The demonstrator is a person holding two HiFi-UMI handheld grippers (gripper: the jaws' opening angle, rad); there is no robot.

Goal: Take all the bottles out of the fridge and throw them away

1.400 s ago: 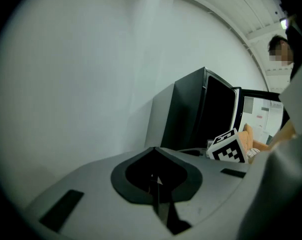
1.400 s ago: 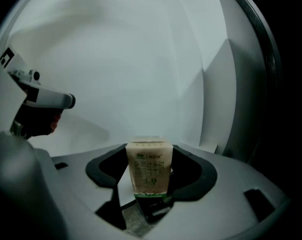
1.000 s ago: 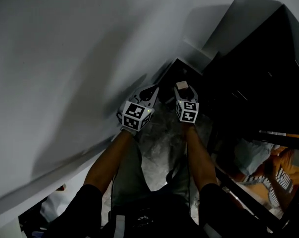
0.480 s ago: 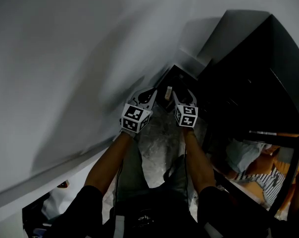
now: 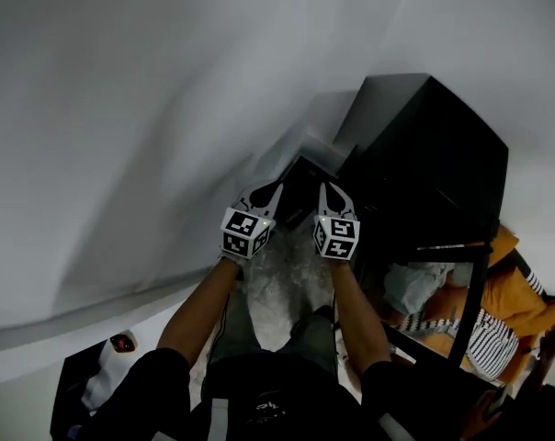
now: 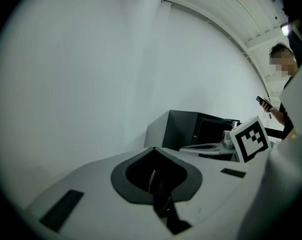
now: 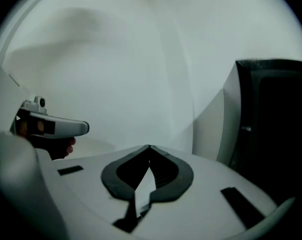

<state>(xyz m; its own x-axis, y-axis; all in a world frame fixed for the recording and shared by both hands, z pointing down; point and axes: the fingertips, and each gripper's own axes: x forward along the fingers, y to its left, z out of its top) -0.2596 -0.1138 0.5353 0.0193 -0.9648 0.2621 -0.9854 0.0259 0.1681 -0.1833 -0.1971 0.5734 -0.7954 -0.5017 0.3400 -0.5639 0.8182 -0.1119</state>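
Observation:
No bottle shows in any view now. The black fridge [image 5: 429,159] stands at the right, also seen as a dark box [image 6: 188,129] in the left gripper view and as a dark front [image 7: 273,119] in the right gripper view. Both grippers are held up side by side before a white wall. My left gripper [image 5: 266,191] [image 6: 153,150] is shut with nothing in it. My right gripper [image 5: 330,189] [image 7: 149,147] has just been closing; its tips now meet with nothing between them. A dark bin opening [image 5: 302,180] lies on the floor just beyond them.
A white wall [image 5: 149,108] fills the left and top. A person in a striped and orange top [image 5: 498,320] crouches at the lower right beside the fridge's open door [image 5: 443,246]. Another person holding a phone [image 6: 276,101] stands at the right of the left gripper view.
Both grippers have risen. A second ago the right jaws stood wide around a light object; it is gone now and they have closed.

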